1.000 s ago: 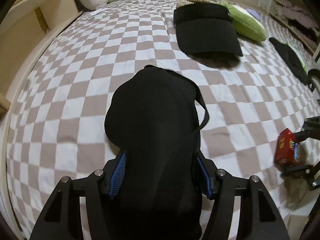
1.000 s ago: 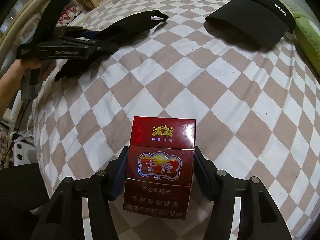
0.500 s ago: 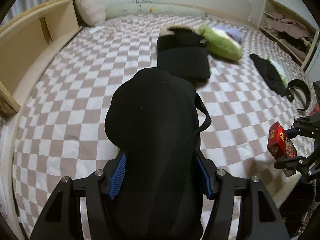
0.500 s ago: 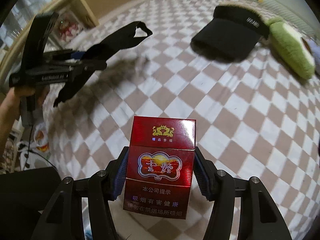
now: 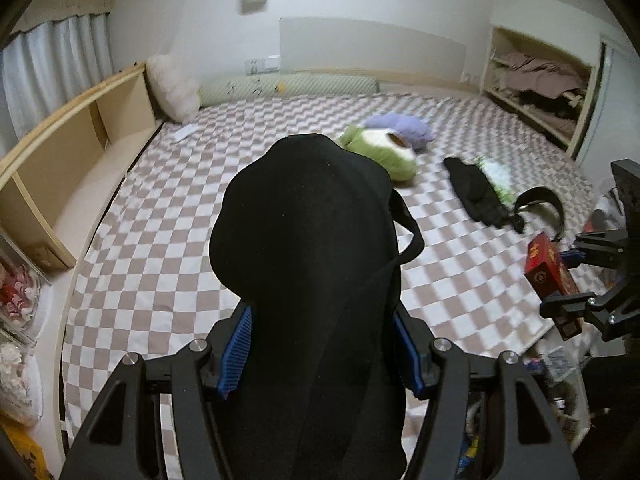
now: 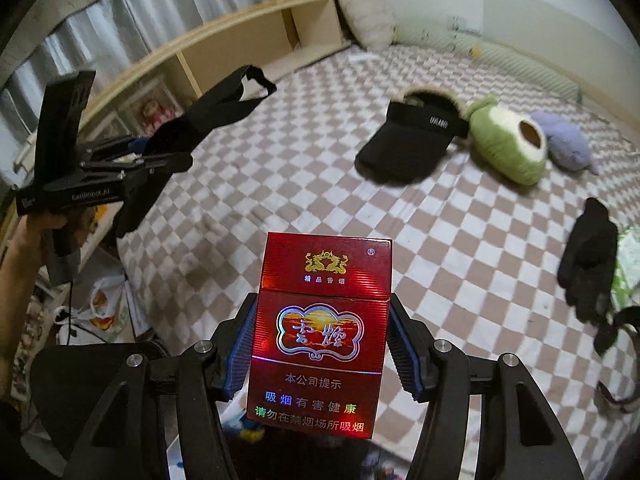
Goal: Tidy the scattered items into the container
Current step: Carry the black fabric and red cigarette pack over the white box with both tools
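Item one: my left gripper (image 5: pixel 320 344), blue-padded fingers closed on a soft black fabric eye mask (image 5: pixel 308 264) with a thin elastic strap; the mask fills the gap between the pads and stands up in front of the lens, held in the air above the near end of the bed. From my right wrist view the same gripper (image 6: pixel 160 156) shows at the left, the mask (image 6: pixel 208 116) trailing out of it, strap loop hanging free.

Item two: my right gripper (image 6: pixel 320 344), fingers clamped on both long sides of a red cardboard cigarette pack (image 6: pixel 320 332) with a gold dragon emblem and Chinese lettering, held upright above the bed's near edge. In the left wrist view this pack (image 5: pixel 550 276) sits at the far right in that gripper (image 5: pixel 568 276).

Item three: the bed, covered by a beige-and-white checked sheet (image 6: pixel 304 184).

Lying on the sheet:
- a black sun visor (image 6: pixel 408 144) with white lettering on its band, touching
- a green plush avocado toy (image 6: pixel 508 144), beside
- a lilac plush toy (image 6: pixel 568 144);
- a crumpled black garment (image 6: pixel 588 264) near the right edge;
- a curved black band (image 5: pixel 540 204) just beside that garment.

I see no container in either view.
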Demonstrator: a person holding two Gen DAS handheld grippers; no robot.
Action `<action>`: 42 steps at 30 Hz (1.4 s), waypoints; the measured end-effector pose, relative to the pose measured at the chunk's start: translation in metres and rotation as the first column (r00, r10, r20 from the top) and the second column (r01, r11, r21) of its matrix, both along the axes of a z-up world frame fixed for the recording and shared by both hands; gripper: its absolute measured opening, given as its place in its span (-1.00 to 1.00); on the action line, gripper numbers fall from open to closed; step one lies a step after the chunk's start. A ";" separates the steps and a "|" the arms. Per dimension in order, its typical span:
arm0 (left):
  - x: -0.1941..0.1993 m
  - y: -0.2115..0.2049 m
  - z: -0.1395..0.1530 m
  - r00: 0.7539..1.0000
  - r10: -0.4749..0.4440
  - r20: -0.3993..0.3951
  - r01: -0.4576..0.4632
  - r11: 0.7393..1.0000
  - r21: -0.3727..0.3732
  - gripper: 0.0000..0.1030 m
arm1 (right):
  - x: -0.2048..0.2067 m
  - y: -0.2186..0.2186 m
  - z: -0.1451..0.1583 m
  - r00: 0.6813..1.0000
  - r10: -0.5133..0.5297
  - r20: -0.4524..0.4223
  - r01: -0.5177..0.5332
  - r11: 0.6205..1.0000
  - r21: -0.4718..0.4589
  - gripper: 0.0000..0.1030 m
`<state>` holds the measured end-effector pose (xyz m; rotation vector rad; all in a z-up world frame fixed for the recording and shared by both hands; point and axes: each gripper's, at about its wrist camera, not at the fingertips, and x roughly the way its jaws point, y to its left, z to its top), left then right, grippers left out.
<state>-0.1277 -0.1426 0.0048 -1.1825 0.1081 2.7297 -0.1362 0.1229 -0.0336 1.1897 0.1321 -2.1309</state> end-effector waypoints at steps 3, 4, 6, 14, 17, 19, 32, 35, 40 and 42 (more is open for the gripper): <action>0.019 0.015 0.017 1.000 -0.018 -0.018 0.018 1.000 -0.003 0.21 | 0.015 0.007 0.014 1.000 -0.006 -0.026 0.006 1.000 -0.014 0.19; 0.024 0.019 0.021 0.999 -0.024 -0.022 0.024 1.000 0.000 0.21 | 0.021 0.011 0.020 0.999 -0.009 -0.035 0.008 1.000 -0.019 0.19; 0.037 0.029 0.031 0.999 -0.037 -0.029 0.037 0.999 0.017 0.21 | 0.034 0.019 0.030 0.998 -0.015 -0.054 0.014 1.000 -0.028 0.19; 0.077 0.075 0.057 0.993 -0.114 -0.042 0.117 0.991 0.065 0.22 | 0.076 0.052 0.060 0.993 -0.042 -0.112 0.036 0.998 -0.058 0.19; 0.091 0.096 0.058 0.987 -0.158 -0.042 0.160 0.985 0.060 0.22 | 0.091 0.066 0.066 0.990 -0.058 -0.128 0.049 0.996 -0.072 0.19; 0.101 0.111 0.055 0.981 -0.191 -0.037 0.193 0.979 0.067 0.23 | 0.100 0.075 0.067 0.989 -0.068 -0.132 0.058 0.995 -0.080 0.19; 0.146 0.196 0.006 0.924 -0.378 0.059 0.368 0.921 0.132 0.23 | 0.137 0.123 0.026 0.990 -0.131 -0.052 0.123 0.984 -0.129 0.19; 0.155 0.208 -0.010 0.911 -0.401 0.093 0.386 0.911 0.146 0.23 | 0.141 0.132 0.012 0.989 -0.149 -0.021 0.145 0.980 -0.139 0.19; 0.166 0.226 -0.036 0.864 -0.486 0.134 0.474 0.873 0.112 0.23 | 0.144 0.148 -0.006 0.981 -0.196 0.010 0.195 0.971 -0.140 0.19; 0.172 0.234 -0.046 0.831 -0.538 0.138 0.534 0.843 0.069 0.24 | 0.145 0.153 -0.010 0.978 -0.210 0.019 0.211 0.968 -0.138 0.19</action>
